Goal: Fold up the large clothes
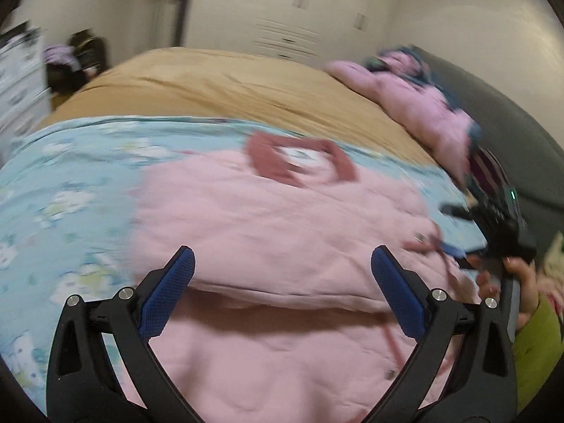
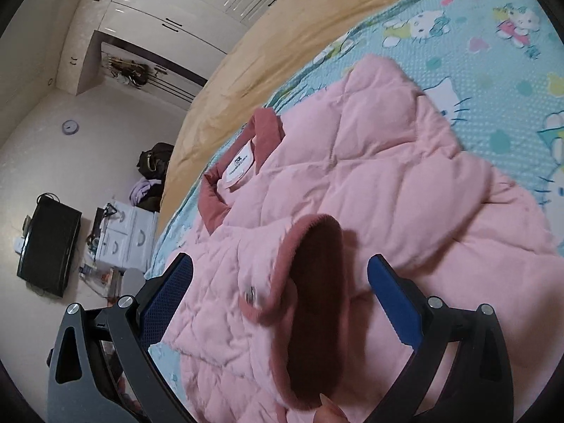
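Observation:
A pink quilted jacket (image 1: 275, 225) with a dark red collar (image 1: 299, 162) lies on a light blue cartoon-print sheet (image 1: 63, 190) on the bed. My left gripper (image 1: 282, 264) is open and hangs over the jacket's lower part. The view is blurred. In the right wrist view the jacket (image 2: 370, 176) shows with its collar (image 2: 261, 134) and a sleeve cuff (image 2: 310, 282) with a dark red lining and a snap button. My right gripper (image 2: 280, 275) is open, with the cuff between its fingers. The right gripper (image 1: 500, 225) also shows at the jacket's right edge in the left wrist view.
A tan blanket (image 1: 225, 84) covers the far part of the bed. Another pink garment (image 1: 416, 105) lies by the grey headboard (image 1: 511, 127). White wardrobes (image 2: 183, 7), a black TV (image 2: 49, 246) and white drawers (image 2: 127, 236) stand beside the bed.

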